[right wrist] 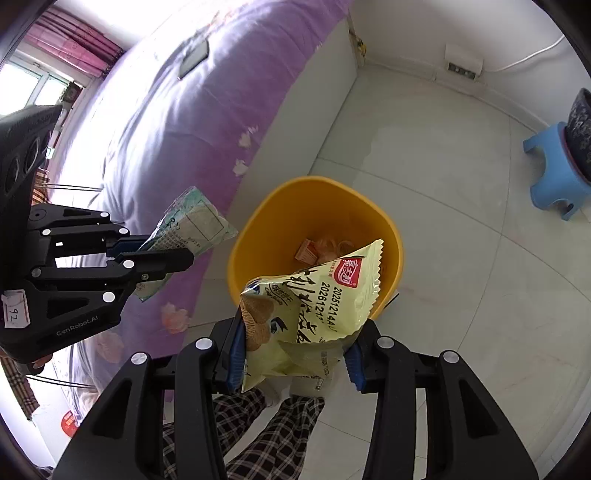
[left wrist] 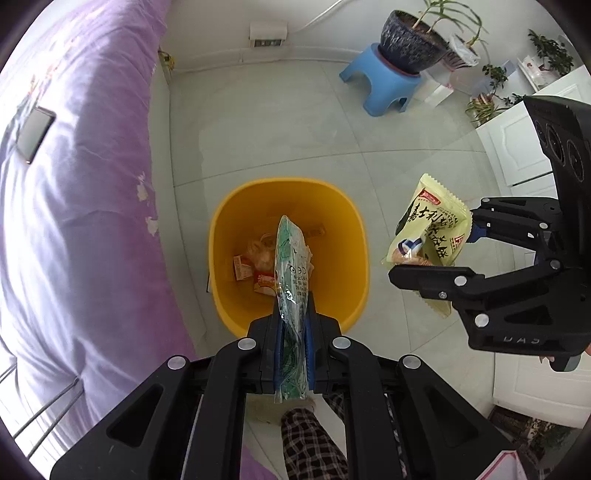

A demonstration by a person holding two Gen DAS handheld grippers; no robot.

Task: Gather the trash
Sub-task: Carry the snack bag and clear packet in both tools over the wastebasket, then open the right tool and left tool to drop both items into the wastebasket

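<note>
Pale floor tiles carry a yellow bin (left wrist: pixel 288 251) holding scraps; my left claw (left wrist: pixel 291 325) grips a green wrapper (left wrist: pixel 290 266), my right claw (right wrist: pixel 295 350) a yellow snack bag (right wrist: pixel 314 306).

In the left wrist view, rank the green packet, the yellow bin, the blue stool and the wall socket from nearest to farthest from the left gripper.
1. Green packet: clamped in the left gripper.
2. Yellow bin: on the floor just beyond the fingertips.
3. Blue stool: farther off, upper right, under a potted plant.
4. Wall socket: on the far wall, top centre.
</note>
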